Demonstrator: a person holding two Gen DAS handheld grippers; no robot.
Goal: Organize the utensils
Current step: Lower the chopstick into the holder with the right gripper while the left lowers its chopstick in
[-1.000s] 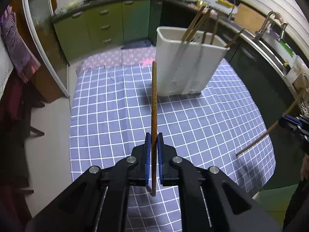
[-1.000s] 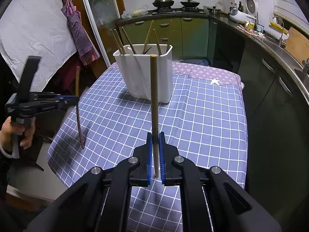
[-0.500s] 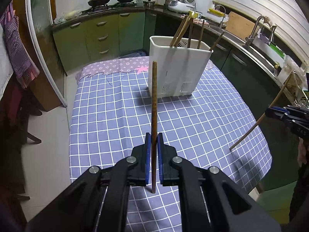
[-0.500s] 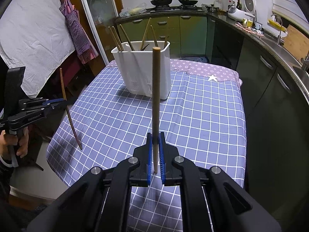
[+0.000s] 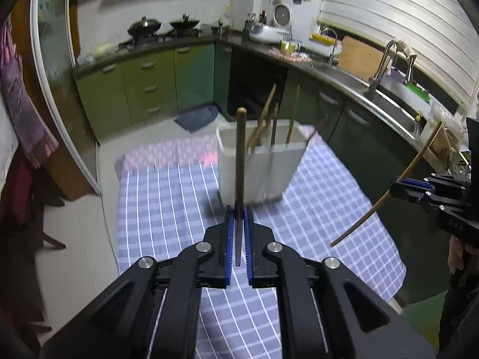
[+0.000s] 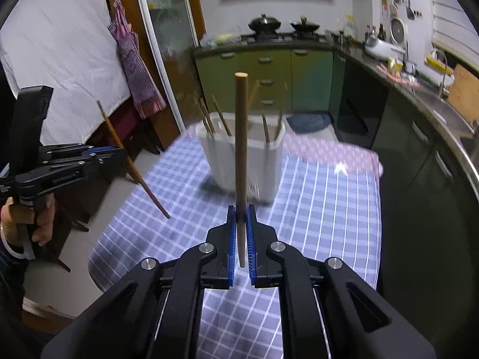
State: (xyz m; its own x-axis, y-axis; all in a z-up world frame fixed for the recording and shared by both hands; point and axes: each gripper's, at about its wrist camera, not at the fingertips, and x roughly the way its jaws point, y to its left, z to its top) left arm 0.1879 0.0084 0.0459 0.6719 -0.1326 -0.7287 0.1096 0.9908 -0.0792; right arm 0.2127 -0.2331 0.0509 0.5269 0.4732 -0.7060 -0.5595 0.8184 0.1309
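Note:
My left gripper (image 5: 238,212) is shut on a dark brown chopstick (image 5: 240,161) that stands upright above the table. My right gripper (image 6: 241,214) is shut on a lighter wooden chopstick (image 6: 241,149), also upright. A white utensil holder (image 5: 260,167) with several chopsticks in it stands on the checked tablecloth beyond both grippers; it shows in the right wrist view (image 6: 239,161) too. The right gripper (image 5: 398,187) shows at the right edge of the left wrist view, and the left gripper (image 6: 119,152) at the left of the right wrist view, both raised above the table.
The table wears a blue and white checked cloth (image 5: 167,209) with a pink strip at its far end. Green kitchen cabinets (image 5: 149,83) and a sink counter (image 5: 374,89) lie behind and to the right. A white sheet (image 6: 60,59) hangs at the left.
Both grippers have risen and tilted up with their chopsticks. The holder now sits lower and farther in both views, and more of the kitchen shows.

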